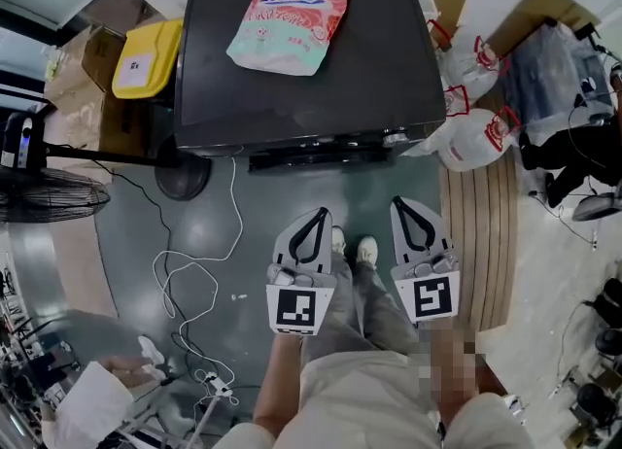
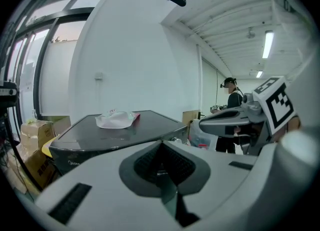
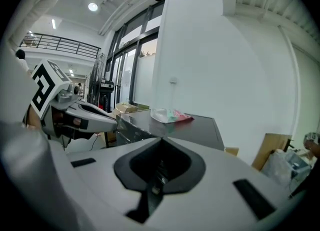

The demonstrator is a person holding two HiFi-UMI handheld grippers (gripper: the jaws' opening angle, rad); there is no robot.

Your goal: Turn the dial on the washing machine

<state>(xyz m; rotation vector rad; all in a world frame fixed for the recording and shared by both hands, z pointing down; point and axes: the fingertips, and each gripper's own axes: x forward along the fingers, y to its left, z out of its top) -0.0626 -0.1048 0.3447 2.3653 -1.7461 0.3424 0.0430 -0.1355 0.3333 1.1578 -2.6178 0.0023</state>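
Grey-green floor (image 1: 126, 233) underfoot, white cable (image 1: 237, 206) trailing over it toward eight o'clock. Black fan (image 1: 49, 194) at nine, cardboard boxes (image 1: 92, 58) at ten, slatted wooden platform (image 1: 481, 243) at three (white bags (image 1: 476, 141) at its far end). Plain white wall (image 2: 125, 50), tall dark-framed windows (image 3: 132, 60), ceiling strip light (image 2: 267, 45) lit.

Dark grey washing machine (image 1: 389, 58), boxy, with flat glossy top. Standing upright on floor, back against white wall. Seen from above in head view, from the front corner in both gripper views. Narrow control strip along front edge. Small round dial (image 1: 396, 137) toward right end of that strip in head view. Setting too small to read.
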